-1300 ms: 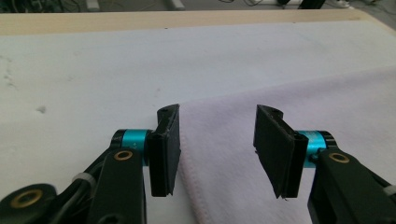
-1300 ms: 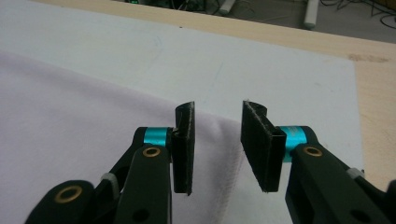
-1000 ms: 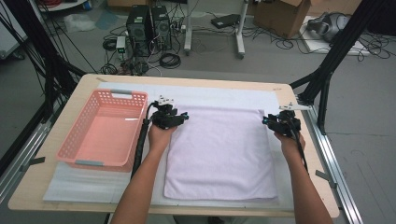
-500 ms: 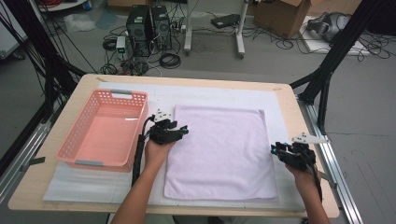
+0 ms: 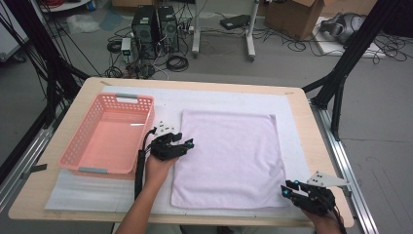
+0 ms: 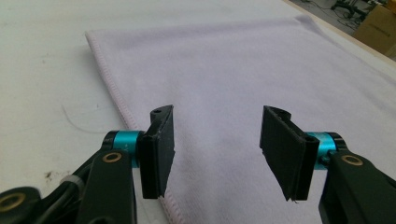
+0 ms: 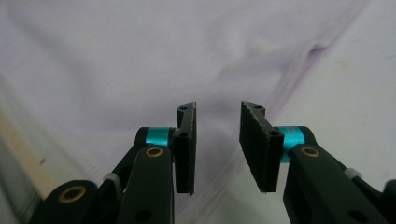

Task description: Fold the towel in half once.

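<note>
While the towel (image 5: 229,158) lies flat mid-tabletop, nothing is folded yet | left gripper (image 5: 187,145) at its left edge, fingers apart, empty | right gripper (image 5: 286,190) at its near-right corner, fingers narrower, empty.

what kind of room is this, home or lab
Most likely a lab or workshop, not a home: computer towers and loose cables lie on the bare floor, a black frame stands around the table, and a cardboard box sits behind.
</note>
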Demonstrator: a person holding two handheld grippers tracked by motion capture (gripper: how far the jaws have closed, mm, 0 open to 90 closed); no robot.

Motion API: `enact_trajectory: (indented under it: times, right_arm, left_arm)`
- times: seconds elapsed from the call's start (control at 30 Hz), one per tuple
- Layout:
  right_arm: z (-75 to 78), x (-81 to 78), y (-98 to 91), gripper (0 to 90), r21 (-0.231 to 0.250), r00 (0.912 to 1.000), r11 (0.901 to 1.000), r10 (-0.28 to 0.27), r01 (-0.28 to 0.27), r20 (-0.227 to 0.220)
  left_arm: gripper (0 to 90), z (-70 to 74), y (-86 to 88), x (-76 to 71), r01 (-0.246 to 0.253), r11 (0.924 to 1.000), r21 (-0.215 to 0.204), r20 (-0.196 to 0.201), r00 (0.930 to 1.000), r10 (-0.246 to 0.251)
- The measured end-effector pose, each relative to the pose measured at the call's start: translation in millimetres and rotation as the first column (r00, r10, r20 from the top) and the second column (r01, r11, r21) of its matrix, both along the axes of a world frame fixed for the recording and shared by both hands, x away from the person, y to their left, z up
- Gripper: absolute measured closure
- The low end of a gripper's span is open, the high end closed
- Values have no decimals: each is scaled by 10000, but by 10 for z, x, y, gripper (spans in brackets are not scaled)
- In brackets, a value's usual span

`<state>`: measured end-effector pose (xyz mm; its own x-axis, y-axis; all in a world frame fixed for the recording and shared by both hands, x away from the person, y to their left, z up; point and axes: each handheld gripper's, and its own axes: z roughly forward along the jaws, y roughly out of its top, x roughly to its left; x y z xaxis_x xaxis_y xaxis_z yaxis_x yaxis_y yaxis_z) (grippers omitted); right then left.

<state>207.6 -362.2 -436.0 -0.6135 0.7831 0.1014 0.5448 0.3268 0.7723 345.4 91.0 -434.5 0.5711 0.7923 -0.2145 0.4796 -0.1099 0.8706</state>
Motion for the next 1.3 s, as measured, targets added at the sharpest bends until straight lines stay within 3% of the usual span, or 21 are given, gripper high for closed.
enact_trajectory:
  times: [0.13, 0.2, 0.43, 0.5, 0.53, 0.63, 0.77, 0.93, 1.0, 1.07, 1.13, 1.3]
  right_arm:
    - [-88, -64, 56, 749, -486, 9988, 9983, 317, -335, -380]
    - [-92, -74, 36, 871, -382, 9991, 9990, 232, -246, -365]
    - [-37, -178, -42, 882, -517, 9987, 9980, 351, -369, -367]
    - [-26, -220, -61, 892, -737, 9970, 9960, 453, -499, -626]
    - [-22, -235, -74, 875, -839, 9965, 9947, 543, -596, -642]
    - [15, -233, -128, 807, -462, 9986, 9982, 366, -383, -385]
    - [45, -105, -119, 642, -69, 10000, 10000, -57, 58, 71]
    - [64, 194, -61, 409, 275, 9952, 9981, -571, 550, 796]
    - [73, 322, -51, 338, 362, 9928, 9964, -794, 765, 896]
    - [87, 431, -36, 243, 287, 9886, 9930, -1171, 1148, 949]
    - [101, 526, -27, 230, 197, 9868, 9916, -1293, 1280, 972]
    - [130, 683, 17, 207, 102, 9890, 9928, -1202, 1197, 863]
  left_arm:
    - [443, 24, 2, -28, 93, 9999, 68, 70, 9999, -93]
    - [443, 40, 4, -40, 124, 9999, 25, 142, 9998, -125]
    - [438, 67, 15, -82, 232, 9997, 97, 216, 9995, -234]
    - [437, 62, 22, -95, 277, 9996, 99, 277, 9992, -280]
    - [435, 51, 24, -101, 247, 9997, 48, 275, 9993, -248]
    - [413, 28, 25, -102, 295, 9995, 97, 54, 9995, -296]
    - [409, 43, 35, -128, 301, 9993, -218, 315, 9991, -294]
    - [321, 38, 82, -149, 309, 9987, -401, 509, 9983, -288]
    - [282, 43, 107, -161, 369, 9974, -622, 501, 9982, -338]
    - [227, 49, 114, -166, 284, 9983, -508, 622, 9977, -252]
    - [166, 50, 126, -161, 336, 9983, -472, 657, 9974, -305]
    - [168, 54, 141, -146, 242, 9985, -482, 674, 9975, -210]
